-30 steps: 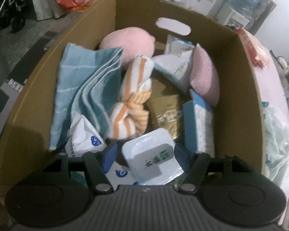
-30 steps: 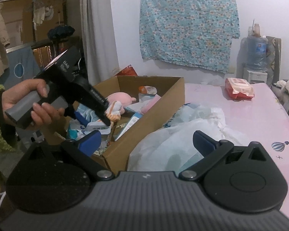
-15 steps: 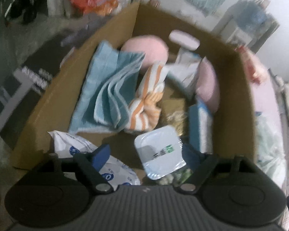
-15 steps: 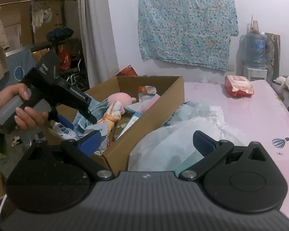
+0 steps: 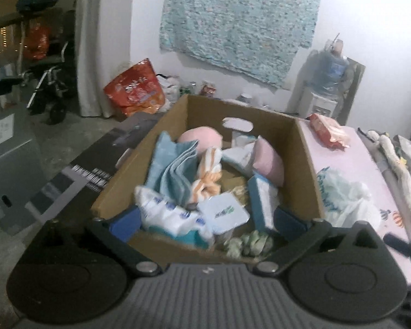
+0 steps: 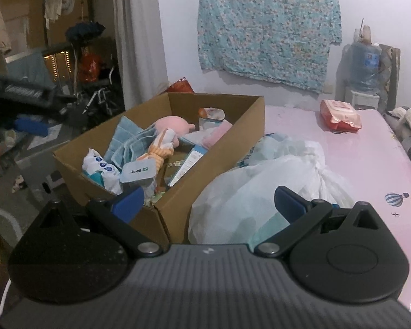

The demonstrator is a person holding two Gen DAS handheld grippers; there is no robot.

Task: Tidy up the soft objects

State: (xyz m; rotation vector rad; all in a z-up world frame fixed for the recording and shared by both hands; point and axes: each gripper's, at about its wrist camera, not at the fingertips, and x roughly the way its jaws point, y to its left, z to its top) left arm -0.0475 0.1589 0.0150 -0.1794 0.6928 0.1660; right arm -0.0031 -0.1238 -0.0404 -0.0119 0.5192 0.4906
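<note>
The left gripper [image 5: 207, 220] stands with its blue-padded fingers spread as wide as they go, having just been opening, and nothing is between them: the square white tub with a printed foil lid [image 5: 223, 213] lies loose at the near end of the open brown cardboard box [image 5: 305, 170], beside a crinkled white and blue wipes packet [image 5: 167, 213]. That reads as a drop just finished, the step in hand being the retreat from the box. The right gripper [image 6: 208, 201] is also spread and empty, held low over the near edge of the pink table top [image 6: 367, 159] with a heap of translucent white plastic bags [image 6: 263, 189] just ahead of it. Further into the box lie the soft things already gathered: a folded light blue towel [image 5: 175, 170] on the left, an orange and white striped plush toy [image 5: 209, 175] in the middle, a round pink plush [image 5: 201, 137] at the far end and a pink cushion [image 5: 270, 160] against the right wall. The next move probably calls for picking another soft item from the table, perhaps something within the bag heap, though the blur leaves its contents unclear; a red and white flat packet [image 6: 341, 115] lies far off on the table.
</note>
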